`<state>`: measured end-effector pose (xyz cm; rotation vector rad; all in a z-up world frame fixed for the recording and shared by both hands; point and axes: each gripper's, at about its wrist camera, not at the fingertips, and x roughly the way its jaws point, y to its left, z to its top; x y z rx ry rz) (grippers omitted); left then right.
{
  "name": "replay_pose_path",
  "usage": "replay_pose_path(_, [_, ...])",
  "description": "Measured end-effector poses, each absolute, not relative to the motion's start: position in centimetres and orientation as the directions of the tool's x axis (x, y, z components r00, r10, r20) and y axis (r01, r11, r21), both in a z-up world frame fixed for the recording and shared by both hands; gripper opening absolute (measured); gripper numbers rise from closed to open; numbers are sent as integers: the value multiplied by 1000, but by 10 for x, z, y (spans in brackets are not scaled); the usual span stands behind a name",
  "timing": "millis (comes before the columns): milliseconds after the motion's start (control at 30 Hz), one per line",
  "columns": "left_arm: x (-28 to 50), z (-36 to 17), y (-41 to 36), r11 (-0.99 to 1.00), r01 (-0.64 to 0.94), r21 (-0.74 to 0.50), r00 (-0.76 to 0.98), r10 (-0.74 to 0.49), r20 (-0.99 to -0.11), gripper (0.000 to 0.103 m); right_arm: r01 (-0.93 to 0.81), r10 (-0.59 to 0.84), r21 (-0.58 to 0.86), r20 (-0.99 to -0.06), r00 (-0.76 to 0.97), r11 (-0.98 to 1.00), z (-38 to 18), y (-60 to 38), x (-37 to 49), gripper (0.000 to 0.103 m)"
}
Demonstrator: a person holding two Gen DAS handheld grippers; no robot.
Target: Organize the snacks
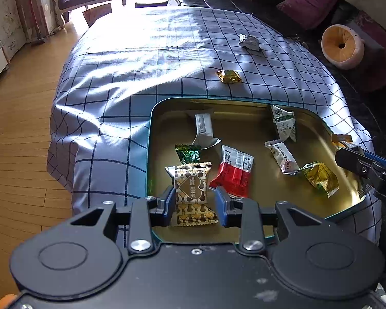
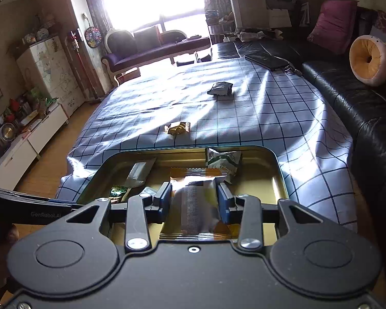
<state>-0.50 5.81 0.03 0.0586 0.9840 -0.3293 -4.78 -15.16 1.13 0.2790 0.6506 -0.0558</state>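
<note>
**Both grippers hold snack packets over the gold tin**

A gold tin tray (image 1: 164, 118) with a teal rim sits at the near end of a tabletop covered by a blue-checked white cloth (image 1: 131, 59).

The left gripper (image 1: 194, 202) hangs over the tray's near edge, at about 6 o'clock in the left wrist view. Between its blue pads stands a brown-and-cream patterned packet (image 1: 193, 188) with a heart design. The left pad touches the packet's side, while a narrow gap shows at the right pad, so whether the jaws are pinching it or standing slightly spread cannot be told.

The right gripper (image 2: 194, 200) is also above the tray, its jaws pinching a silvery packet with orange ends (image 2: 193, 206) from both sides.

Lying loose in the tray are a dark green packet (image 1: 187, 153), a red-and-white packet (image 1: 234, 171), a white sachet (image 1: 204, 130), a white-and-green packet (image 1: 284, 123), a white lettered packet (image 1: 283, 157) and a yellow-green packet (image 1: 320, 177) toward 3 o'clock.

Beyond the tray, toward 12 o'clock, a gold-wrapped sweet (image 1: 229, 76) rests on the cloth, and farther off lies a crumpled silver wrapper (image 1: 249, 42).
</note>
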Motion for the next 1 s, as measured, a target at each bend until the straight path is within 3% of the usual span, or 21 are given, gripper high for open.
replay_pose_path(1000, [-4,-15,53,952,296,-80,460,-216,-861,33,144,45,222,-671,740,964,-1,-152,-43,51])
